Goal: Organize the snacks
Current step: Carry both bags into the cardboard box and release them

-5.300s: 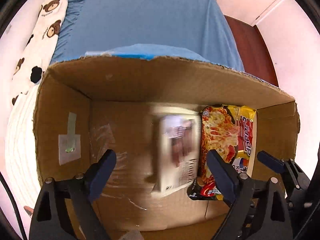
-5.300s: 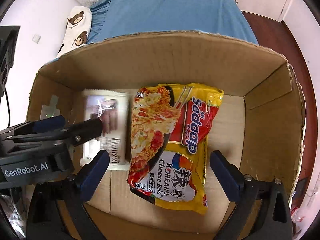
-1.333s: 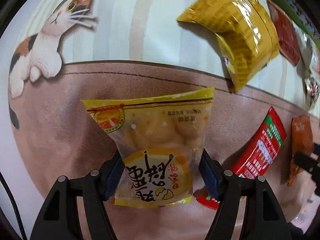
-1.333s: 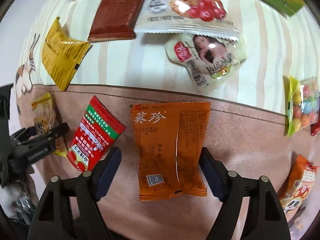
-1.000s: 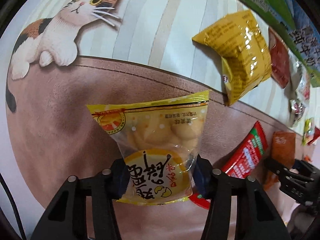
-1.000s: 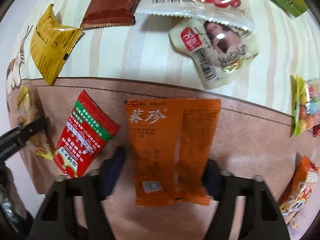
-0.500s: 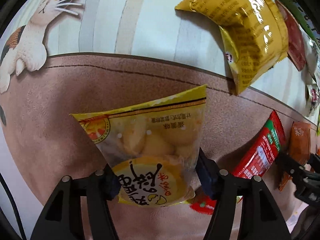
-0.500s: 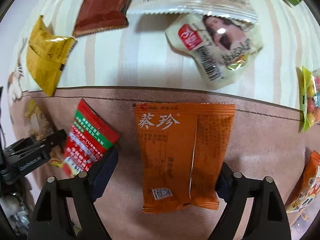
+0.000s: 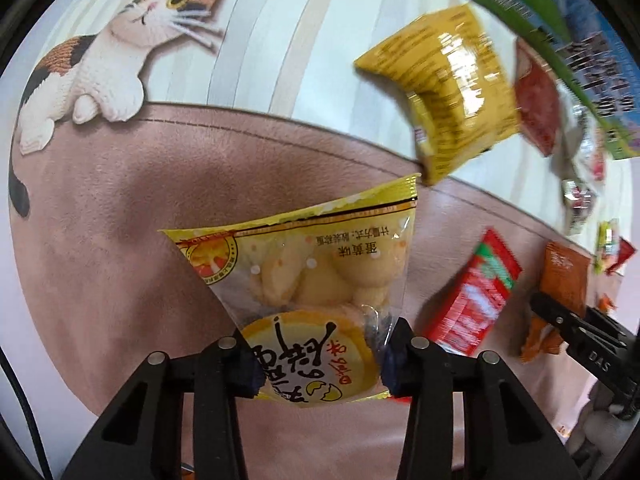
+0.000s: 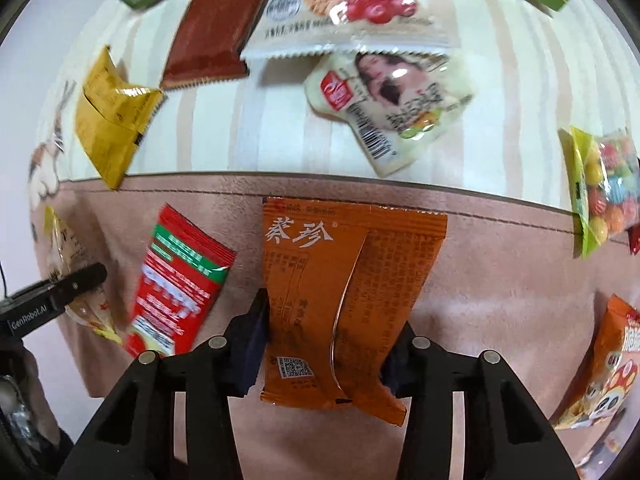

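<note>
Left gripper [image 9: 320, 364] clenched on the lower part of a clear-and-yellow plastic bag of pale egg-yolk puffs [image 9: 316, 276], blue pads pressing both side edges, bag raised above the brown band of a plush cat-print mat [image 9: 120, 200]. Right gripper [image 10: 326, 354] likewise clamped on a flat orange foil snack packet [image 10: 340, 292], held above the same brown band near the mat's front edge. Just left of the orange packet, lying flat on the brown band: a red-and-green sachet [image 10: 176, 280]. Farther back, on the cream striped part of the mat: a crumpled yellow foil pouch [image 10: 114, 120], a dark red flat packet [image 10: 216, 28], a white cereal-bar wrapper with red berries [image 10: 352, 8] overlapping a pale pouch with a woman's face [image 10: 392, 100]. At the right edge, a green-trimmed bag of coloured candies [image 10: 604, 188] and an orange cartoon bag [image 10: 600, 364].
</note>
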`<state>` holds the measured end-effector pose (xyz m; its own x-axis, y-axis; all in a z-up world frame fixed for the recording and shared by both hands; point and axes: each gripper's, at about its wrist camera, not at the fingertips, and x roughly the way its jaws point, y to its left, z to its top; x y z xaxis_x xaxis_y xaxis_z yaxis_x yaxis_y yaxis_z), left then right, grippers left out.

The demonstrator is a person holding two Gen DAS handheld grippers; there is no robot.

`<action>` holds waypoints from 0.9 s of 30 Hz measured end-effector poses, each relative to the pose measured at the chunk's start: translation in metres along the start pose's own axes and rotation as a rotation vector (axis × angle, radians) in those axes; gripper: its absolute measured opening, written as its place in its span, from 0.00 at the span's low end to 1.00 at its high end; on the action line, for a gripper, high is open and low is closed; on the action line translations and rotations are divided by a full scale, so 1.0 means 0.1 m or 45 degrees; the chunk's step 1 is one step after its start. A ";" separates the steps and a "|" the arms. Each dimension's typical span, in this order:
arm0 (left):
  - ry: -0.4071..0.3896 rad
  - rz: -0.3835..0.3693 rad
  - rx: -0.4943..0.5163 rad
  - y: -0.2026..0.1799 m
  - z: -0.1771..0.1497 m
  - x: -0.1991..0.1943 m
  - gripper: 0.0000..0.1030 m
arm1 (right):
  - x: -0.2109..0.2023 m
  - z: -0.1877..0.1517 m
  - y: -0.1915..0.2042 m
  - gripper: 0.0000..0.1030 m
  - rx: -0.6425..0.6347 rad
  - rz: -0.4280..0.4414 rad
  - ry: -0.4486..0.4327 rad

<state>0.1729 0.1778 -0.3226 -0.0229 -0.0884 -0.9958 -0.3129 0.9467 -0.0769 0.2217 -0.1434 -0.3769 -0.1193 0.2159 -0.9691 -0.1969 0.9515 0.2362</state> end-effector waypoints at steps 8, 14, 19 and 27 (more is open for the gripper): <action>-0.071 -0.140 0.048 0.03 0.03 -0.52 0.39 | -0.48 0.02 -0.06 0.48 0.045 0.126 -0.107; -0.212 -0.258 0.130 -0.39 0.26 -1.24 0.39 | -1.34 0.26 -0.17 0.48 0.038 0.232 -0.248; -0.330 -0.300 0.276 -1.08 0.55 -1.72 0.39 | -2.08 0.61 -0.34 0.48 0.039 0.270 -0.391; -0.394 -0.191 0.411 -1.87 1.37 -1.81 0.39 | -2.74 1.43 -0.61 0.48 0.036 0.129 -0.560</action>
<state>0.3659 0.0594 -0.1343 0.2992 -0.1812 -0.9368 0.0211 0.9828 -0.1834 0.4051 -0.2294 -0.1361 0.2894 0.3753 -0.8806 -0.1783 0.9250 0.3357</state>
